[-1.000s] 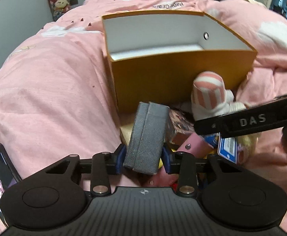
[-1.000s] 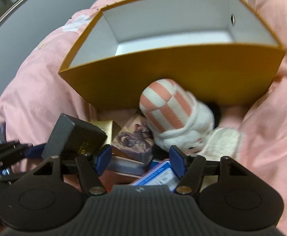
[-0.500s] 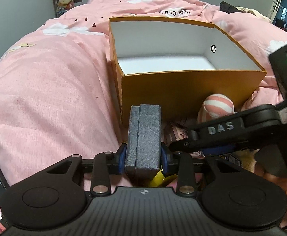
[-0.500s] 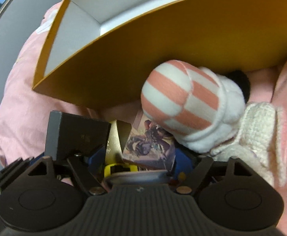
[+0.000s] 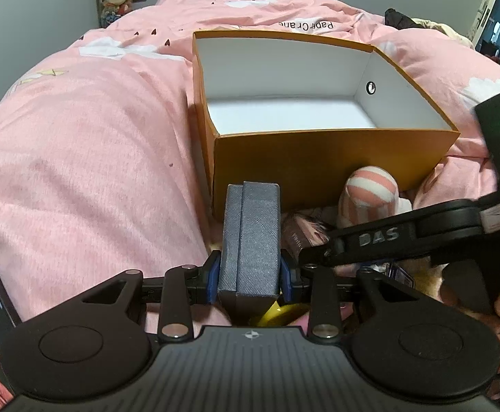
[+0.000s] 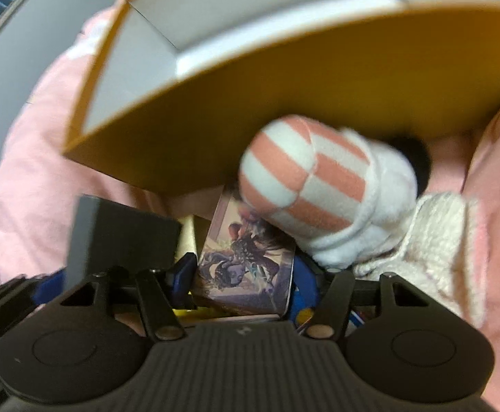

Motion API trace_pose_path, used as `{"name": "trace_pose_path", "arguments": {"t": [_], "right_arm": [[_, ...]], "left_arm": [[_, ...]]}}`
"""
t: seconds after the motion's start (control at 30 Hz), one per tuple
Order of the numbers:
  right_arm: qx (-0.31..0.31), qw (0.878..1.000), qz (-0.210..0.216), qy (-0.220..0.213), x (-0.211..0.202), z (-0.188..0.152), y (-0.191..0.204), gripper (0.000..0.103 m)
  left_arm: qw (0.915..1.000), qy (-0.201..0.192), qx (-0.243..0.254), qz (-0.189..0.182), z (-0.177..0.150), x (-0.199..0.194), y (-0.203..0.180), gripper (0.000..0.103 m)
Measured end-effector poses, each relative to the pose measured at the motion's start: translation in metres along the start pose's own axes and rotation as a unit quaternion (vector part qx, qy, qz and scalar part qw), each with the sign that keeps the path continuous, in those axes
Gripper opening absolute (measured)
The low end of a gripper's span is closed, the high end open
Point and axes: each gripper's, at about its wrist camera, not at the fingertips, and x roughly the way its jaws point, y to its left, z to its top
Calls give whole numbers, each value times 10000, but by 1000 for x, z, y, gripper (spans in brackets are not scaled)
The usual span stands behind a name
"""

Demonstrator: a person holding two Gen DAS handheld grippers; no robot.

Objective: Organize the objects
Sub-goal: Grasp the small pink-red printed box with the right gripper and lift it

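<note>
Sorting is mid-step: the left gripper [image 5: 250,279] clamps a grey textured rectangular case [image 5: 251,240] just before the empty orange cardboard box [image 5: 332,161]; lifting it over the near wall seems next. The right gripper [image 6: 246,285], jaws just narrowing, straddles an illustrated card box [image 6: 246,271]; whether the pads press it I cannot tell.

Orange box [image 5: 318,158] interior empty, top open: clear drop-in. Its near wall fronts a clutter pile; striped plush [image 6: 304,185] leans against it. Pink duvet [image 5: 78,158] left is free.
</note>
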Motion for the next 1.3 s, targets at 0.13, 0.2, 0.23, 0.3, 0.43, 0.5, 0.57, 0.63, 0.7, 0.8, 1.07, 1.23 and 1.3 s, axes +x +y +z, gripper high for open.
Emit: {"name": "trace_pose_path", "arguments": {"t": [0.13,0.2,0.23,0.3,0.43,0.5,0.57,0.63,0.7,0.8,1.07,1.23,1.3], "right_arm": [[-351,9976,117,-579,-31,-9,17,61],[-456,9958,220,-758,-44,-12,24,38],[-531,9940,99,-950,-50,-16,24,6],[-581,9914,349,-1121,-61,-16,19,0],[-703,9893,407,-1210,-75,-12,20,0],[-732,9906,321,-1113,-69,-10,20,6],[-540,9935,368,-937,-79,9,-4,11],[-296,9960,410,-742,-69,11,-13,33],[-93,9974,423,-576,-59,12,-19,46],[193,9981,459,-374,-51,15,-28,53],[91,9997,231,-60,-29,20,-28,54],[-1025,9936,-307,-359,-30,11,5,40],[-1458,9868,-517,-474,-32,8,18,34]], "left_arm": [[10000,-43,32,-14,-1,-6,-4,38],[9999,-118,63,-23,0,-11,-7,38],[9998,-166,74,4,1,-14,-9,38],[9995,-275,131,60,2,-20,-12,38],[9992,-376,142,-61,7,-28,-17,38],[9989,-414,198,-46,7,-30,-21,38],[9989,-406,219,-44,5,-31,-23,38],[9991,-368,198,-34,4,-29,-22,38],[9994,-323,151,-12,4,-27,-19,38],[9996,-279,75,-6,4,-24,-13,38],[9999,-130,6,-91,8,-10,-7,38],[9999,-78,-19,-97,11,-3,-4,38],[9999,-68,-33,-71,12,-2,-2,38]]}}
